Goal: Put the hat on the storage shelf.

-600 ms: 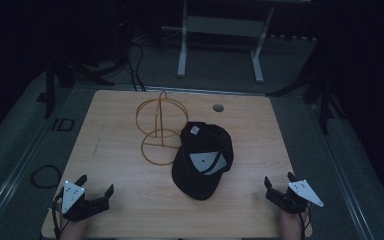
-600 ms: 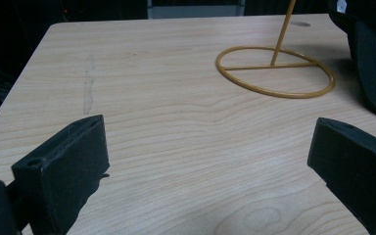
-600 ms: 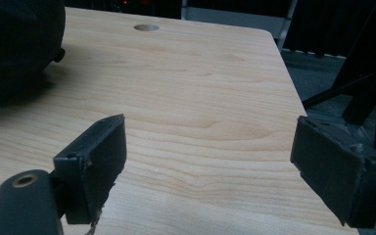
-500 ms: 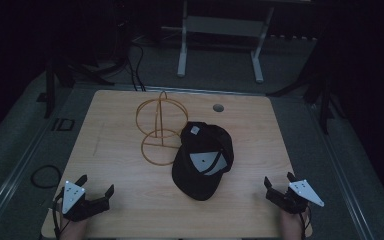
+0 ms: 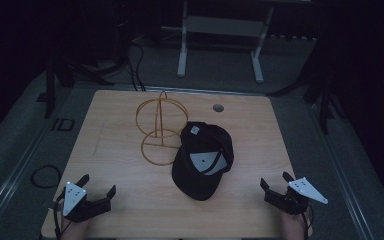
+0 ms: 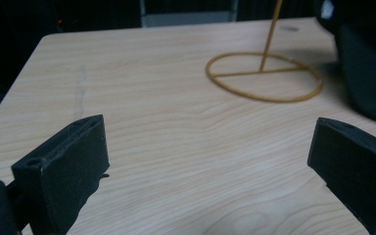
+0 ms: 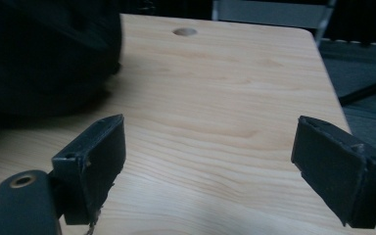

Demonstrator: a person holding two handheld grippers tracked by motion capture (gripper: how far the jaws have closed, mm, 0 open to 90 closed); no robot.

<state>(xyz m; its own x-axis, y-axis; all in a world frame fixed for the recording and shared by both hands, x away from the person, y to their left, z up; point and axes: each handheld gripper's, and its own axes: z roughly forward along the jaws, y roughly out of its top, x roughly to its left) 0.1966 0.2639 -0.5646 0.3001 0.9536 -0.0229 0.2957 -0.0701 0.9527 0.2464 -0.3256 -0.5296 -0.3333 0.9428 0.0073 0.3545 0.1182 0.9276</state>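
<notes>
You hold both grippers, left (image 5: 99,198) and right (image 5: 275,186), wide and empty, flanking the black fabric cap (image 5: 202,159) beside the yellow wire stand (image 5: 156,130), ready to reach in.

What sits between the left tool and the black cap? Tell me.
Nothing: bare tabletop separates the open left tool from the cap, seen in the high view.

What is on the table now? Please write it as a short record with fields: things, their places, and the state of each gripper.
surface: wooden table, with a round hole near the far edge
cap: black cap, lying at the middle of the table
stand: gold wire stand, upright, its base ring beside the cap
left gripper: open, holds nothing, at the near left corner
right gripper: open, holds nothing, at the near right corner
contact: neither gripper touches the cap or the stand
</notes>
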